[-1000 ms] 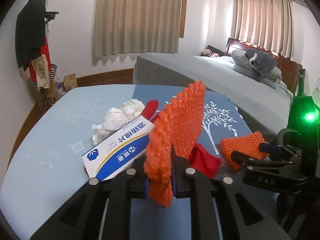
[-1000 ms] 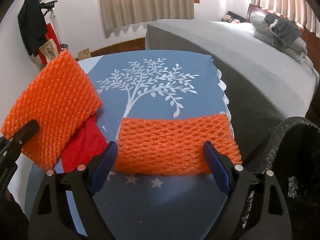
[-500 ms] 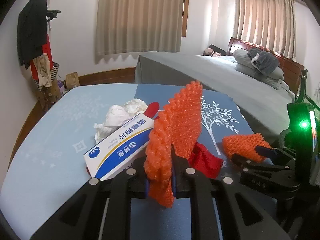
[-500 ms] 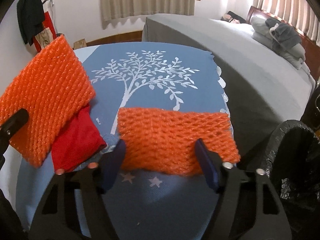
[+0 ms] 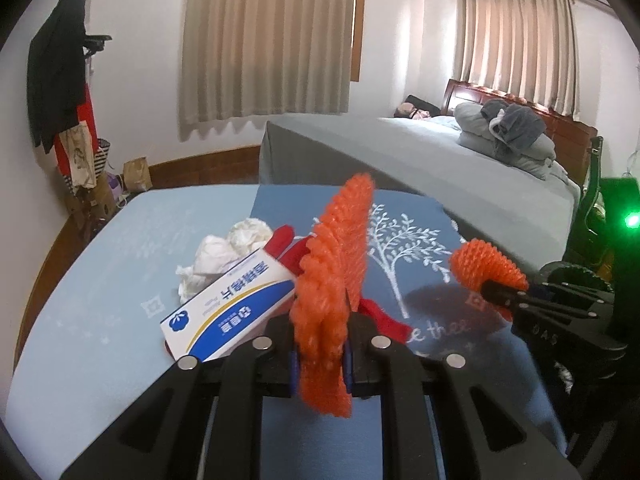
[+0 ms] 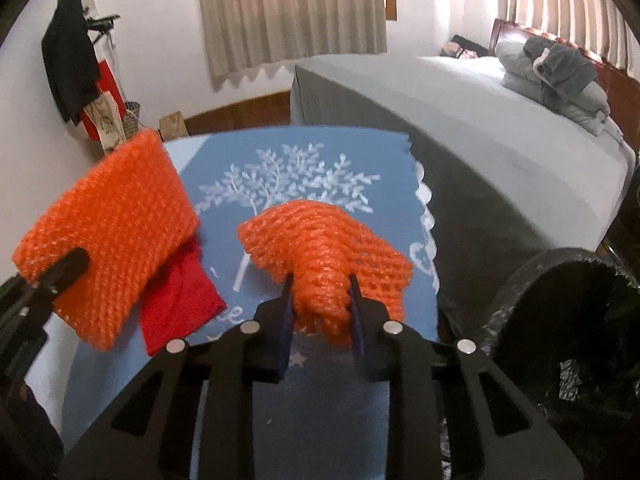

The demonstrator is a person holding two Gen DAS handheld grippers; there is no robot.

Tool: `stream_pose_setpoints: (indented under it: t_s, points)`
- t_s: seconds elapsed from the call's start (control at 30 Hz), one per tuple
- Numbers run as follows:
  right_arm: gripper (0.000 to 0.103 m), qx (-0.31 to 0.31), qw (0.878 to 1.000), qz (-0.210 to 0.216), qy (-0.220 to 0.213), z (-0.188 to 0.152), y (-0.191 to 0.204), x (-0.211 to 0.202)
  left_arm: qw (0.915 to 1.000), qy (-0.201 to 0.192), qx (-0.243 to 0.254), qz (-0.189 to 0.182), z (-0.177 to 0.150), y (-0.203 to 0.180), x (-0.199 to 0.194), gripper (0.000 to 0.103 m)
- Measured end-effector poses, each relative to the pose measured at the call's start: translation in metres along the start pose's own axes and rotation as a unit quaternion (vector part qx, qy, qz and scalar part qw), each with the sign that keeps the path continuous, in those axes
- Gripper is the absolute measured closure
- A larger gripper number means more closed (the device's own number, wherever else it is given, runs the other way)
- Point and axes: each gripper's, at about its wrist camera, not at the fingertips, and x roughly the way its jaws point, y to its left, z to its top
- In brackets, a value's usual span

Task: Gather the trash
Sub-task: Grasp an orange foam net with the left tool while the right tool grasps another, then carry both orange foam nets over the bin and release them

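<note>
Both tongs clamped, left tongs (image 5: 320,354) on an upright orange foam-net sleeve (image 5: 336,280), right tongs (image 6: 322,312) on a second bunched orange foam-net sleeve (image 6: 324,248) above the blue tree-print tabletop (image 6: 316,160); likely slipping from springy mesh before reaching the black-lined trash bin (image 6: 568,320), its inside cut off.

Grey bed (image 5: 400,152), curtained windows (image 5: 268,40), white walls (image 5: 136,60)
</note>
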Motion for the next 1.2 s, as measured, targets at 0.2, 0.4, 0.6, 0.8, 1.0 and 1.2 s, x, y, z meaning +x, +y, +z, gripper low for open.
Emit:
stream_pose_setpoints:
  t_s: [0.2, 0.4, 0.6, 0.8, 1.0, 1.2]
  points:
    - [0.08, 0.005, 0.999, 0.01, -0.04, 0.014, -0.003, -0.037, 0.9998, -0.017, 0.009, -0.011, 0.01, -0.017, -0.017, 0.087]
    - [0.08, 0.018, 0.997, 0.014, -0.067, 0.019, -0.017, -0.073, 0.9988, -0.035, 0.019, -0.031, 0.022, -0.039, -0.036, 0.087]
    - [0.08, 0.025, 0.997, 0.009, -0.078, 0.012, -0.032, -0.1, 0.997, -0.043, 0.035, -0.053, 0.023, -0.063, -0.048, 0.089]
    - [0.08, 0.033, 0.996, -0.002, -0.088, 0.002, -0.048, -0.123, 0.9955, -0.042, 0.046, -0.072, 0.02, -0.083, -0.054, 0.089]
    - [0.079, 0.046, 0.995, -0.029, -0.089, -0.009, -0.072, -0.143, 0.9915, -0.049, 0.062, -0.103, 0.023, -0.112, -0.062, 0.089]
    - [0.079, 0.066, 0.992, -0.06, -0.09, -0.025, -0.101, -0.161, 0.9856, -0.048, 0.081, -0.14, 0.022, -0.146, -0.063, 0.089]
